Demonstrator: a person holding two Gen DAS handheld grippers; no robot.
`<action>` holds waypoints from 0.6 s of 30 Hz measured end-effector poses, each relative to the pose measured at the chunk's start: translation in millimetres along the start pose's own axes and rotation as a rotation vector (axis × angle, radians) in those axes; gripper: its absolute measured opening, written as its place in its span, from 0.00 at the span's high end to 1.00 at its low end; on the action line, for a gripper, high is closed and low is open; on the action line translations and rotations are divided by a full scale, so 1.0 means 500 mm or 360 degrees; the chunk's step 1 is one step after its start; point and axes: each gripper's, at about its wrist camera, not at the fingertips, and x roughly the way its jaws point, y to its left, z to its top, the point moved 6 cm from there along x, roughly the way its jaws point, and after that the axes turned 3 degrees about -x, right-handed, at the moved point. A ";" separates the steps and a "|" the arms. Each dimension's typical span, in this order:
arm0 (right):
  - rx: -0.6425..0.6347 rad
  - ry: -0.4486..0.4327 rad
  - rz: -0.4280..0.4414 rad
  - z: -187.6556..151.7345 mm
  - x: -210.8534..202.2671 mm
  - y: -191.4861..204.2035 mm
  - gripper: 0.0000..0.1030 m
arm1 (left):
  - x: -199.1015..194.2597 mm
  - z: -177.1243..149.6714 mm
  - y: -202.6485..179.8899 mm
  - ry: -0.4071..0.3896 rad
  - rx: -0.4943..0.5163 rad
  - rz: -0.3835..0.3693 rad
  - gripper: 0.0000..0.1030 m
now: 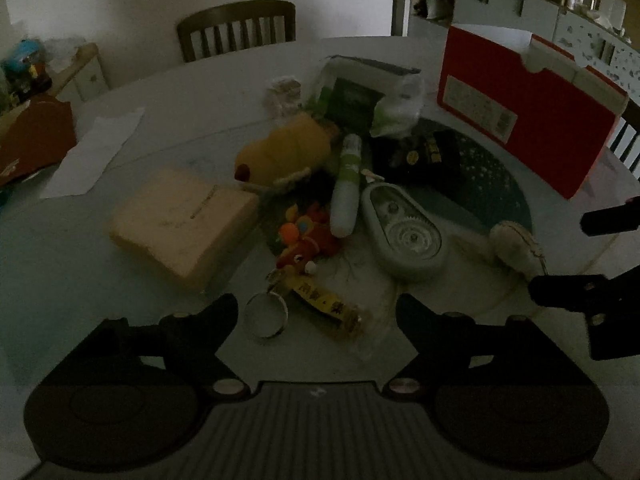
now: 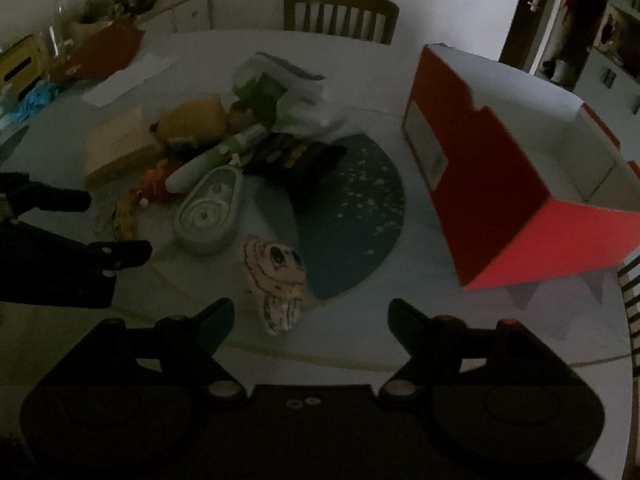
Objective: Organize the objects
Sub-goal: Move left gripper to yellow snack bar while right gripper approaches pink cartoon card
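A heap of small things waits on the round pale table (image 2: 360,344): a grey oval tape dispenser (image 1: 404,232), a white and green tube (image 1: 347,186), a yellow plush toy (image 1: 284,152) and a small round cream plush (image 2: 276,276), all left of the open red cardboard box (image 2: 504,184). Nothing is picked up yet, so sorting looks only just begun. The left gripper (image 1: 316,312) and the right gripper (image 2: 310,316) both hang wide apart and empty, and I think the right one next must close on the cream plush just ahead of it, then carry it to the box.

Cluttered table (image 1: 120,264); left hand-held gripper (image 1: 316,312) gapes above keyring (image 1: 267,316).
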 end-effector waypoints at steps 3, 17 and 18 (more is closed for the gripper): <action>-0.0001 0.0015 -0.0013 0.008 0.013 0.003 0.24 | 0.006 0.001 -0.002 0.0008 0.0018 -0.0017 0.23; -0.0042 0.0059 0.0038 0.025 0.036 0.030 0.63 | 0.012 0.005 0.012 0.0021 0.0013 -0.0067 0.57; -0.0042 0.0061 0.0042 0.025 0.036 0.031 0.68 | 0.009 0.006 0.015 0.0021 0.0002 -0.0079 0.59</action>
